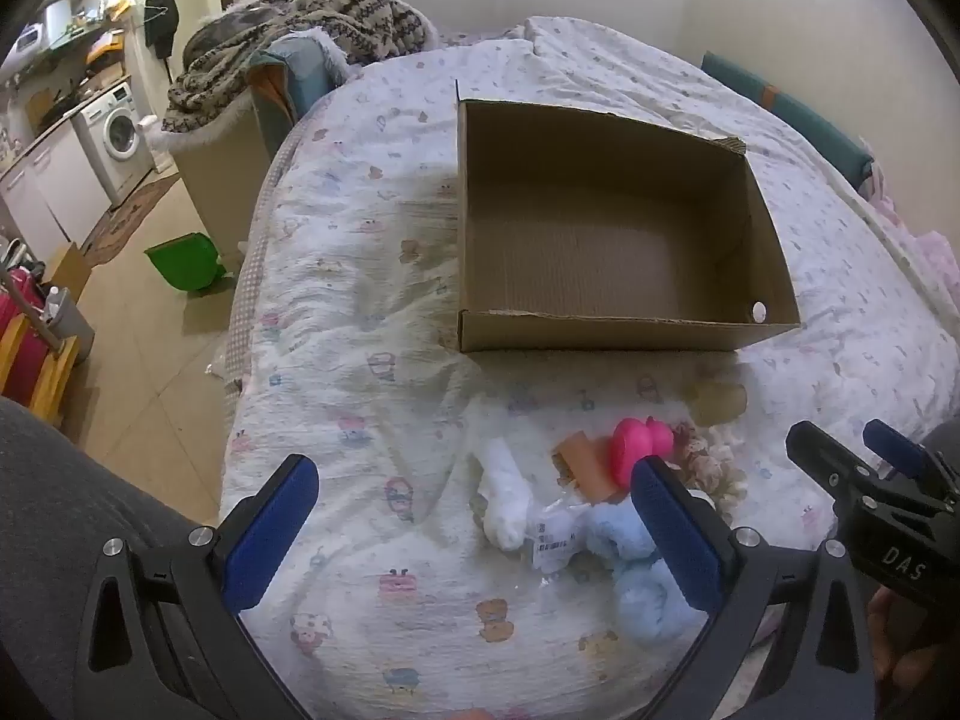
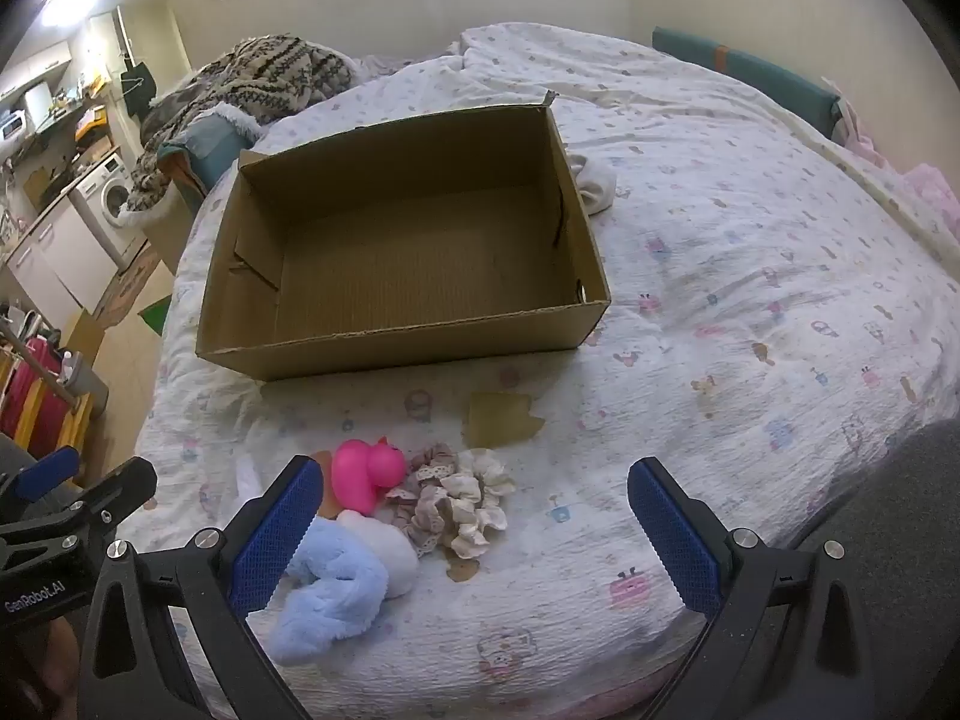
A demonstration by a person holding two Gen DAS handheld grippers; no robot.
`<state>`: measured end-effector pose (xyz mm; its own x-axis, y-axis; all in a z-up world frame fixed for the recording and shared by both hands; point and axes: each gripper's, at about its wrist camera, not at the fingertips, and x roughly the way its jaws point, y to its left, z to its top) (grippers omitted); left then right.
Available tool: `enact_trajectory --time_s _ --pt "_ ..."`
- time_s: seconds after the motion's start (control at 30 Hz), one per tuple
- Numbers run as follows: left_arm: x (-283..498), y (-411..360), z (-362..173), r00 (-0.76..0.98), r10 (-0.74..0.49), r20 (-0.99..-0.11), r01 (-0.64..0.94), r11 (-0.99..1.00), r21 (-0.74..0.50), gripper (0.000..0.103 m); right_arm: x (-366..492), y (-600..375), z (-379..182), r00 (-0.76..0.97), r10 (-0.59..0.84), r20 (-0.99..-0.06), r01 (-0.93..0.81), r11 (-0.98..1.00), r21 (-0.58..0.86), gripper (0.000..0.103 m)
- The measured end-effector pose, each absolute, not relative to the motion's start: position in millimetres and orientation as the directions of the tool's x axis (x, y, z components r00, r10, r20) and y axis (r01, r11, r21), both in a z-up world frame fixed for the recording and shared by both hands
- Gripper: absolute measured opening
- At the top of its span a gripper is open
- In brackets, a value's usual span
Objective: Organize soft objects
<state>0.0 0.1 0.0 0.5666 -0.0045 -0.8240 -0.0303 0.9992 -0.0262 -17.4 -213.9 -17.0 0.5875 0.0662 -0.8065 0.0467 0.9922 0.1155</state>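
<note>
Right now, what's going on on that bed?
A person holds both grippers above a small pile of soft things: a blue plush, a pink toy and frilly scrunchies. The left gripper and right gripper are open and hold nothing. The cardboard box behind the pile is empty, so sorting has not started.

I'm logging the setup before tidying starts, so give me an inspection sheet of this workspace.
Surface: bed with printed quilt, rumpled.
Job's things: cardboard box open, nothing inside; blue plush, pink toy, scrunchies and white sock heaped in front of it.
Clutter: cardboard scrap; white cloth behind the box.
Grippers: left tongs and right tongs open, holding nothing.
Cables: nothing seen.
Surroundings: washing machine, green bin, patterned blanket.
</note>
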Motion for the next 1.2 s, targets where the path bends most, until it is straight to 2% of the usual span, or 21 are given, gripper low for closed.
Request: enact_trajectory --time_s 1.2 --pt "0.6 0.1 0.1 0.561 -0.005 -0.828 -0.035 0.999 -0.03 0.103 -16.6 -214.3 -17.7 0.584 0.066 -0.809 0.046 0.992 0.114 0.103"
